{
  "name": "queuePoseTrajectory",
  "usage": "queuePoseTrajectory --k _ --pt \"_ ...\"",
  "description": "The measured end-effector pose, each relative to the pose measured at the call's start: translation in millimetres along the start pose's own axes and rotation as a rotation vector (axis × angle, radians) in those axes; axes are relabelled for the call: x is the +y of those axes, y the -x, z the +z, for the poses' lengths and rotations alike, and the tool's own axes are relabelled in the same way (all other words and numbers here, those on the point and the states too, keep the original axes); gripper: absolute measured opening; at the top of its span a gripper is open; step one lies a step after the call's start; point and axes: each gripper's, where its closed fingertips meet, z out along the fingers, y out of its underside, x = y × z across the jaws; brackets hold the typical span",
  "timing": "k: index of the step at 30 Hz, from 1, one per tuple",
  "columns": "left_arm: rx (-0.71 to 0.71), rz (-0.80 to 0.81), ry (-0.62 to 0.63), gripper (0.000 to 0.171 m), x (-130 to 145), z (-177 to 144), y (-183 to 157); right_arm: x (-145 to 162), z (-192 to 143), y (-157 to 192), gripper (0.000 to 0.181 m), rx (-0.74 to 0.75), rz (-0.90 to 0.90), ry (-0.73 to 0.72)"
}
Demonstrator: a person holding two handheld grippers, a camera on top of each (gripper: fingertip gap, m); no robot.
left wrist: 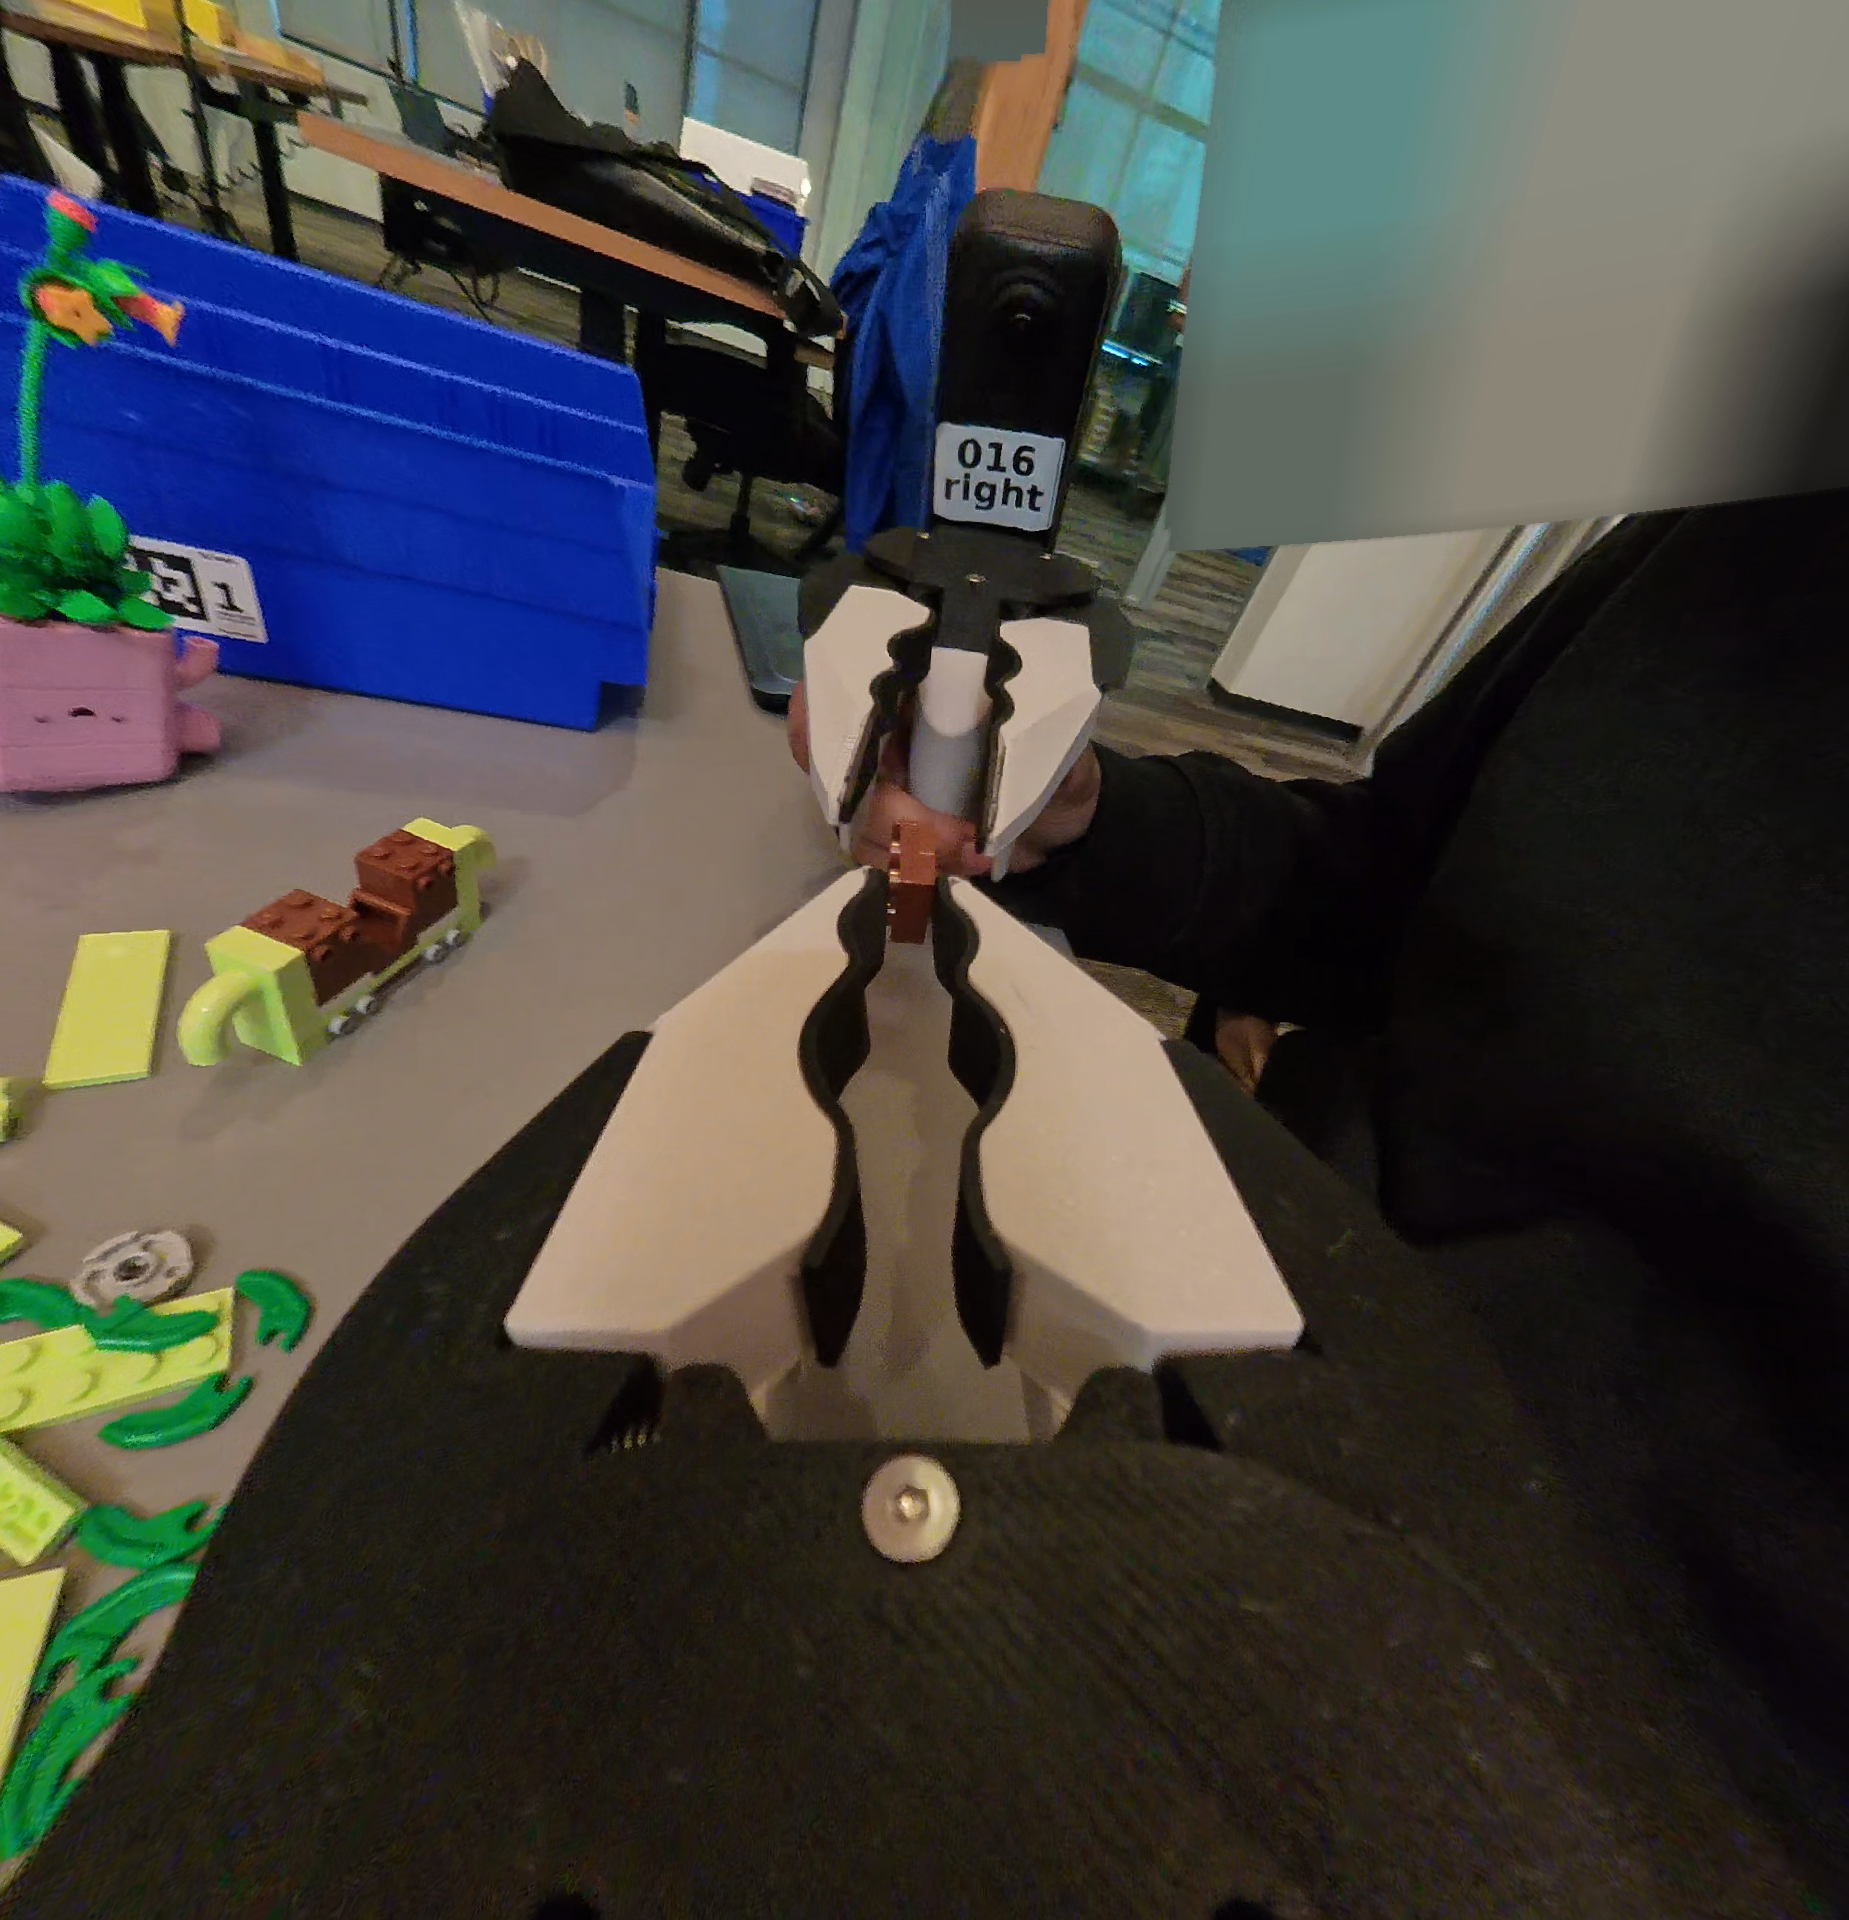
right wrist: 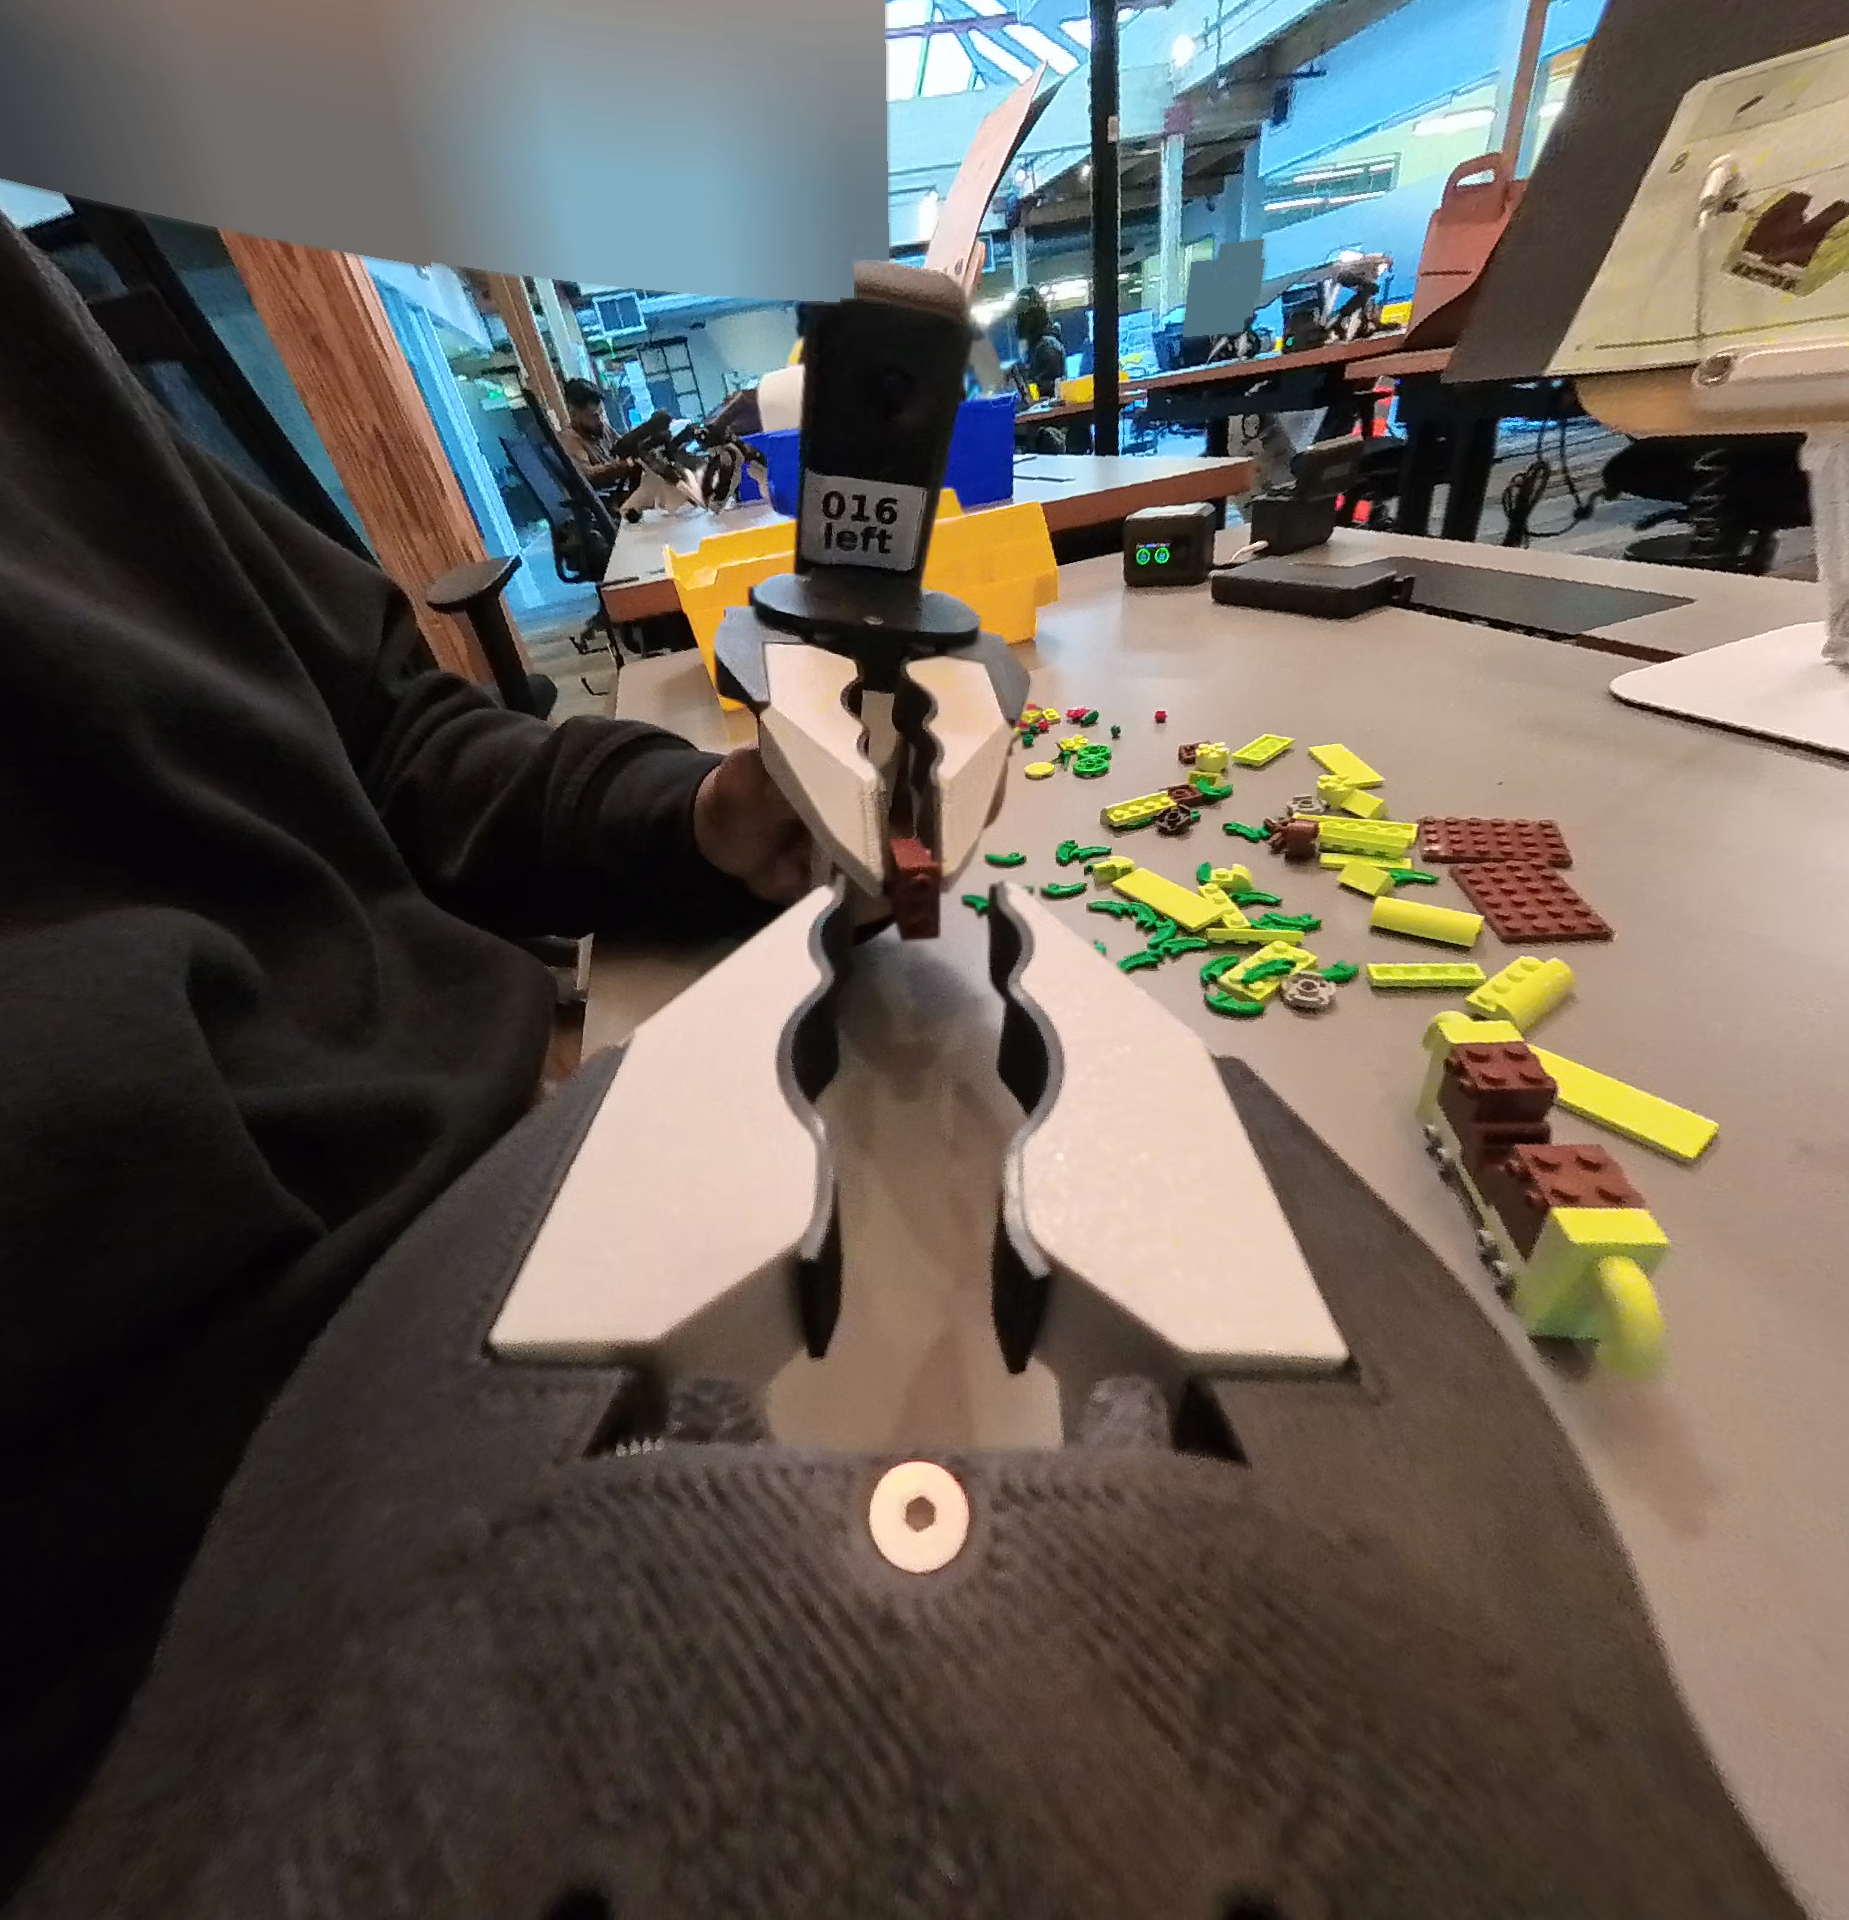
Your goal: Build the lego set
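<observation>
The two tongs are facing each other tip to tip above the near edge of the grey surface. The left tongs are pinching one small reddish-brown lego piece between their tips, holding it upright in the air. The right tongs are standing partly open, with their two tips sitting either side of that piece and a gap showing on both sides.

One partly built lego assembly is lying on the surface beside the tongs. It is showing two brown stepped blocks on a lime base with a lime hook at one end. One long lime tile is lying just beside it.

Farther off, loose pieces are lying scattered:
- Two brown studded plates are sitting side by side.
- Two grey round pieces are lying among the green leaves.
- Many lime bricks and green leaf pieces are lying among them, too many to count surely.

One finished lego plant in a pink pot is standing at the far side, in front of a stack of blue bins. One yellow bin is sitting behind the left tongs. One instruction booklet is leaning on a white stand.
</observation>
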Motion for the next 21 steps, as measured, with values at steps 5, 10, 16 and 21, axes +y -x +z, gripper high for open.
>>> queuePoseTrajectory --k 5,10,16,21 --pt "-0.087 0.085 0.078 0.005 10 1 8 0 0 -1 0.026 0.025 -0.029 0.005" --pt "-0.282 0.305 0.28 0.005 31 -1 27 25 2 -15 0.024 0.198 -0.293 0.199" --pt "-0.332 0.428 0.391 0.005 48 4 30 42 9 -21 0.018 0.307 -0.528 0.324" --pt "-0.42 0.572 0.397 0.005 43 2 33 43 9 -20 0.017 0.278 -0.459 0.326"
